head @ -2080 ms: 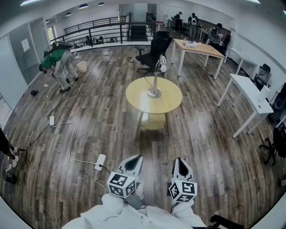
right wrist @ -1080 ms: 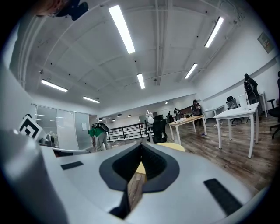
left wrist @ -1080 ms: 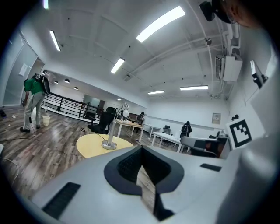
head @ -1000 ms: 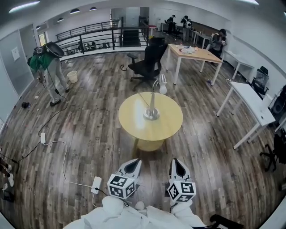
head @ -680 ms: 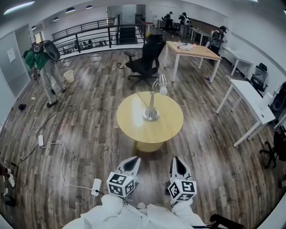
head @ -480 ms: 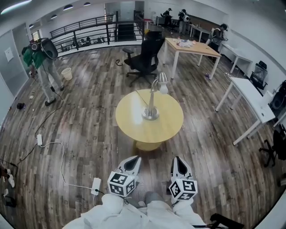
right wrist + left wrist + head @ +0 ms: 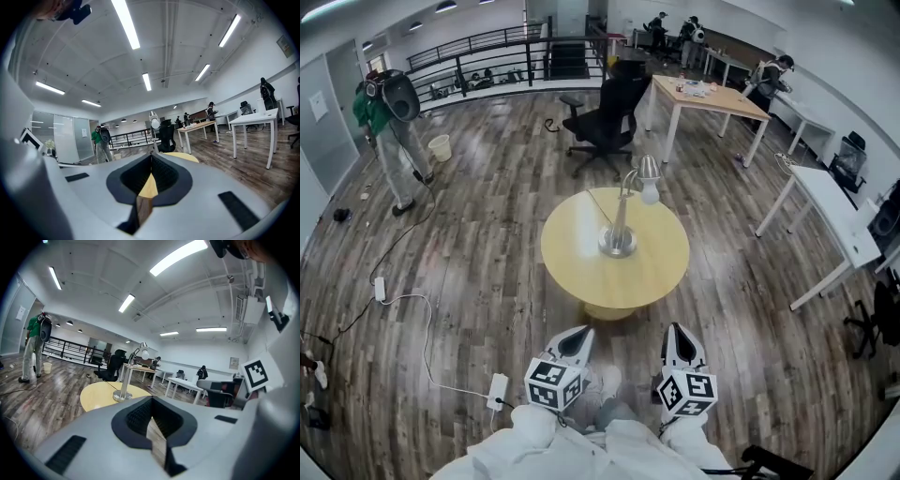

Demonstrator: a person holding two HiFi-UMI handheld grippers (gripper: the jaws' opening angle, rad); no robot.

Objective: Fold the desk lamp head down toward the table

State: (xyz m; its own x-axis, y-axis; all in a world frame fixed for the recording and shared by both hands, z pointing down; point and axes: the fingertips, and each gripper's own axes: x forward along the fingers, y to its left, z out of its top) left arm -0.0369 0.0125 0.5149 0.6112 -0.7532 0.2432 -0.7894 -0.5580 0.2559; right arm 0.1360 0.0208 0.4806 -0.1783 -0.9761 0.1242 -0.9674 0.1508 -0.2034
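Observation:
A silver desk lamp stands upright on a round yellow table (image 7: 581,267). Its base (image 7: 618,246) is near the table's middle, and its head (image 7: 649,176) with a white bulb is raised at the far side. Both grippers are low in the head view, well short of the table. The left gripper (image 7: 579,336) and the right gripper (image 7: 677,332) are both shut and hold nothing. In the left gripper view the lamp (image 7: 126,380) is ahead and to the left of the shut jaws (image 7: 152,401). In the right gripper view the lamp head (image 7: 153,122) shows just above the shut jaws (image 7: 151,159).
A black office chair (image 7: 605,117) stands behind the table, with a wooden desk (image 7: 712,98) beyond it. White desks (image 7: 825,211) line the right side. A person in green (image 7: 389,117) stands far left. A power strip (image 7: 497,389) and cable lie on the floor at my left.
The table and lamp have come nearer and sit lower in the head view. Both grippers stay shut and low. The person in green has shifted a little.

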